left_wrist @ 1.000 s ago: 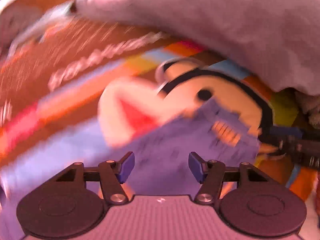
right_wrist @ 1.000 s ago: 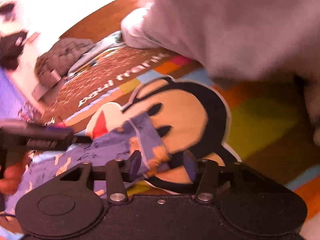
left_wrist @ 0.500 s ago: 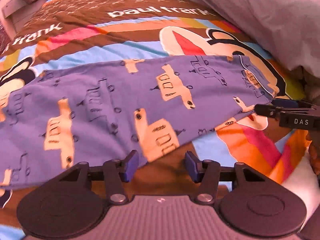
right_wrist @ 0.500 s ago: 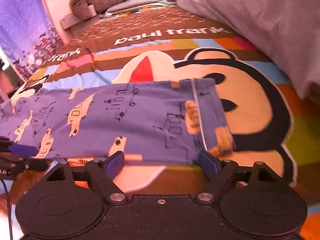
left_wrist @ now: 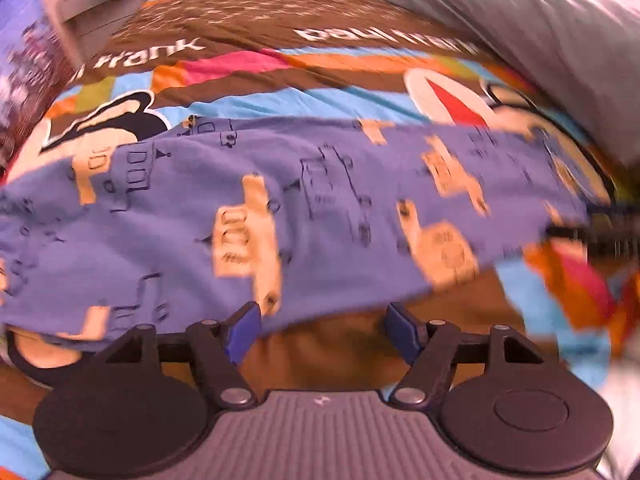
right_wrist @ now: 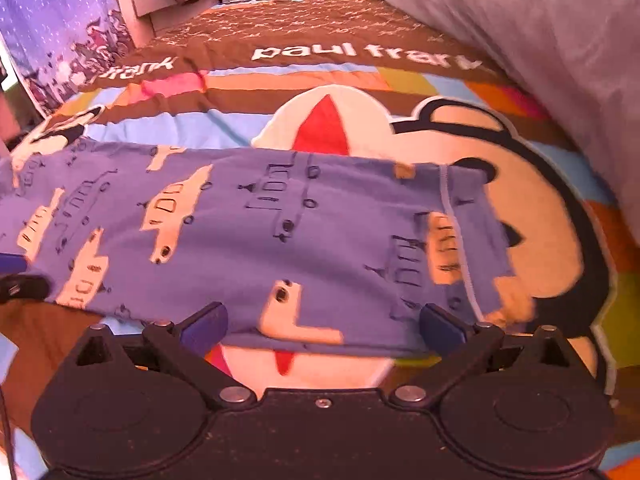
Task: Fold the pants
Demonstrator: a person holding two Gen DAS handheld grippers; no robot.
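- Left gripper (left_wrist: 322, 330), blue-padded fingers spread apart, grips nothing, just at the near edge of the purple car-print cotton pants (left_wrist: 280, 216).
- Pants lie flat across the striped cartoon-monkey bedspread (right_wrist: 540, 216).
- Right gripper (right_wrist: 322, 328), fingers wide apart, holds nothing.

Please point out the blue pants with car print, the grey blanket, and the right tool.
blue car-print pants (right_wrist: 320, 240), right wrist view, middle of fabric
grey blanket (right_wrist: 540, 28), right wrist view, upper fold
right tool (right_wrist: 322, 326), right wrist view, between fingertips

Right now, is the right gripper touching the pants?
Cannot tell. In the right wrist view the right gripper is open, its fingertips overlapping the near hem of the pants, but that view cannot separate contact from hovering above.
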